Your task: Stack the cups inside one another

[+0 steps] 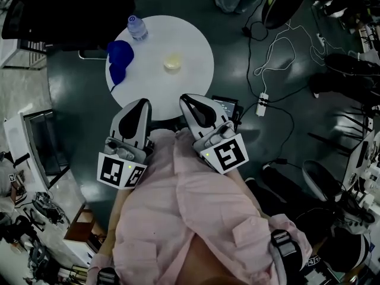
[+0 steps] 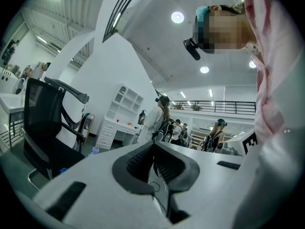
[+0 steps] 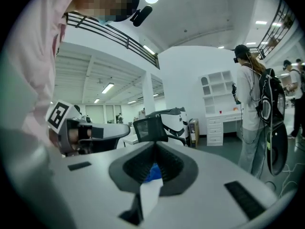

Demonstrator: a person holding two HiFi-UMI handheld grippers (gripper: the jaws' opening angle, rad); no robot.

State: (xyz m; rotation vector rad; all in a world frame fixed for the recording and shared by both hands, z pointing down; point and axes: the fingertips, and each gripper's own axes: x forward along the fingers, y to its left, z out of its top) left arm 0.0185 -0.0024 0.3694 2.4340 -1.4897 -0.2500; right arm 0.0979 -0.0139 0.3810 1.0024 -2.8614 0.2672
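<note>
Pink shirt [image 1: 196,218] fills the bottom of the head view, and just above it, at mid-frame, the two grippers are held close against the body, short of the round white table [image 1: 193,37] in the upper centre. In its own view the left gripper [image 1: 139,107] has its jaws pressed together with nothing between them. The right gripper [image 1: 191,103] is likewise clenched and empty; the blue that shows through its slit in the right gripper view is something beyond it, not something gripped.

On the table's left edge sit the blue cups [image 1: 119,61], reading as two lumps that touch; whether one is nested in the other cannot be told from here. A small pale cup [image 1: 173,62] stands alone near the table's middle, well apart from them, and a clear bottle [image 1: 136,27] stands at the upper left rim.

By my reading the stacking is unfinished at best: no cup is in hand, and the pale one stands unstacked
</note>
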